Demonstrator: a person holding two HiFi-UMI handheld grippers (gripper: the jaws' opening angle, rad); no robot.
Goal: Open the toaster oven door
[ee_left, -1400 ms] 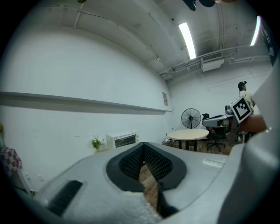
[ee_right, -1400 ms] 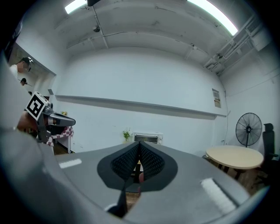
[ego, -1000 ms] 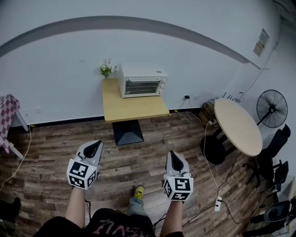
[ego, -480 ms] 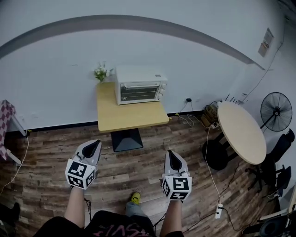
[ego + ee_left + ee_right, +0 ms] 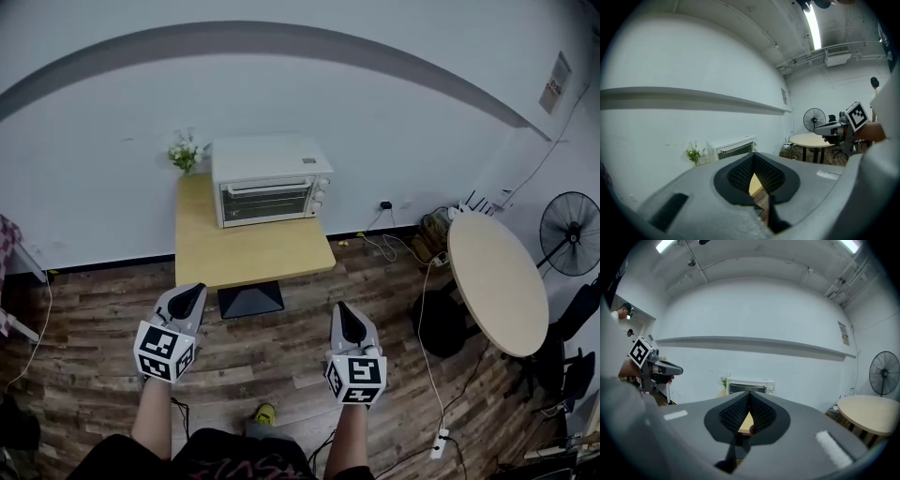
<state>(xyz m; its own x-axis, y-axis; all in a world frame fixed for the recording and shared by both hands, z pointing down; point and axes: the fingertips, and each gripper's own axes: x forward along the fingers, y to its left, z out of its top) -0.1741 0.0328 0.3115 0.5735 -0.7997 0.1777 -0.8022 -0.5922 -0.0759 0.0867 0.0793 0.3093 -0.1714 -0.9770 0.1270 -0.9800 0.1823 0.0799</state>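
Note:
The white toaster oven (image 5: 269, 183) stands with its glass door closed at the back of a square wooden table (image 5: 248, 253) against the wall. It also shows small and far off in the left gripper view, toaster oven (image 5: 733, 149), and in the right gripper view, toaster oven (image 5: 750, 386). My left gripper (image 5: 194, 291) and right gripper (image 5: 341, 310) hang side by side over the wooden floor, well short of the table. Both are shut with nothing between their pads. From their own cameras, the left gripper (image 5: 753, 159) and right gripper (image 5: 749, 397) point toward the oven.
A small potted plant (image 5: 184, 150) sits at the table's back left corner beside the oven. A round table (image 5: 497, 281) and a standing fan (image 5: 567, 232) are to the right. Cables and a power strip (image 5: 437, 444) lie on the floor at the right.
The oven and its table have come nearer and shifted left in the head view as the person walks toward them. Both grippers keep their pose and stay shut.

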